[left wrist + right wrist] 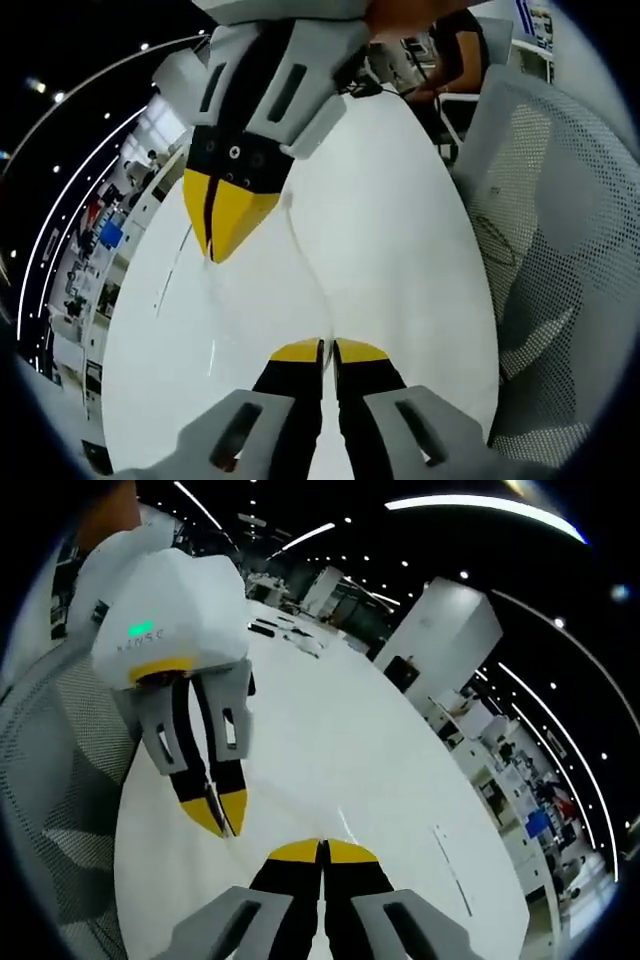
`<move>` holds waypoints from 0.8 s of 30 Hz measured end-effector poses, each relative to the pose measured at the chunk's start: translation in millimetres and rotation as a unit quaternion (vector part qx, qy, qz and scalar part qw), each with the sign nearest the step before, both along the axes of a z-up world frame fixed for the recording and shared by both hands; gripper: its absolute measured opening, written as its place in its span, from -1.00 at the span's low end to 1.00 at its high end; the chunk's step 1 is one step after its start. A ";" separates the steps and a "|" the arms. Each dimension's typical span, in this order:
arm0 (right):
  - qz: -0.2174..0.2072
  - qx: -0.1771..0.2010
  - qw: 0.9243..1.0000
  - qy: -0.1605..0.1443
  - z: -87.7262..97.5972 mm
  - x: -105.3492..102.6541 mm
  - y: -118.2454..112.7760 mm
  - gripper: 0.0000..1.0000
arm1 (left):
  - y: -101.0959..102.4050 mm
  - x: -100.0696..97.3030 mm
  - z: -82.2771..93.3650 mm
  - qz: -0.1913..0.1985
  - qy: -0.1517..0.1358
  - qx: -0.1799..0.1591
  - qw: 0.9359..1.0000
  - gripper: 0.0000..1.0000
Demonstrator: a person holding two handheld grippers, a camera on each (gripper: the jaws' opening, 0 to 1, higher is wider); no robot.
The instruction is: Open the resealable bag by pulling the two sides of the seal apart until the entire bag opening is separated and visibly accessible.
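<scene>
Left gripper view: left gripper (328, 350) at the bottom, yellow-tipped jaws pressed shut with only a thin dark seam between them, held low over the white table (400, 220). Right gripper (222, 222) coming in from the top, grey body and black fingers, yellow tips closed to a point and aimed down at the table, well apart from the left one. Resealable bag (250, 290) clear and very hard to make out against the white, lying on the table between the two grippers; one faint edge curving from beside the right tips down to the left tips, another thin line off to the side. Cannot tell whether either pair of jaws has film pinched in it. Grey mesh chair (560, 250) beside the table edge, a person's arm (450, 50) beyond the far end

Right gripper view: own jaws at the bottom, closed tip against tip; left gripper to the upper left, white housing with a green light, jaws together and tilted toward the table. Faint lines of the bag on the tabletop near both sets of tips. White pillar (440, 640) and ceiling light strips (480, 502) behind
</scene>
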State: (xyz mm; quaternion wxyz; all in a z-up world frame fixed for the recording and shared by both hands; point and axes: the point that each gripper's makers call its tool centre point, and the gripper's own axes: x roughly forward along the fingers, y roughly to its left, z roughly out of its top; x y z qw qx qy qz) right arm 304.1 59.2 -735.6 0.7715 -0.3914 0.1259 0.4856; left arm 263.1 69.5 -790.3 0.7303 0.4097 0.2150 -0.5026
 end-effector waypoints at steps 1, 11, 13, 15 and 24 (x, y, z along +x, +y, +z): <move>-0.002 -0.002 1.000 0.008 -4.9 -0.8 -1.0 -1.00 | 0.9 0.1 -1.1 0.001 0.001 0.001 1.000 -0.98; -0.014 -0.019 0.999 0.036 -29.5 2.3 -4.2 -1.00 | 2.1 1.6 -12.7 0.010 0.019 0.012 1.000 -0.90; -0.034 -0.020 0.997 0.064 -37.7 3.5 -8.5 -1.00 | 1.0 2.1 -12.6 0.010 0.019 0.011 1.000 -0.79; -0.034 -0.019 0.997 0.059 -39.0 9.2 -9.3 -1.00 | 0.1 1.5 -12.3 0.009 0.019 0.009 1.000 -0.73; -0.061 -0.022 0.995 0.082 -55.6 20.9 -13.8 -1.00 | -1.8 -2.7 -1.5 0.017 0.023 -0.024 0.999 -0.69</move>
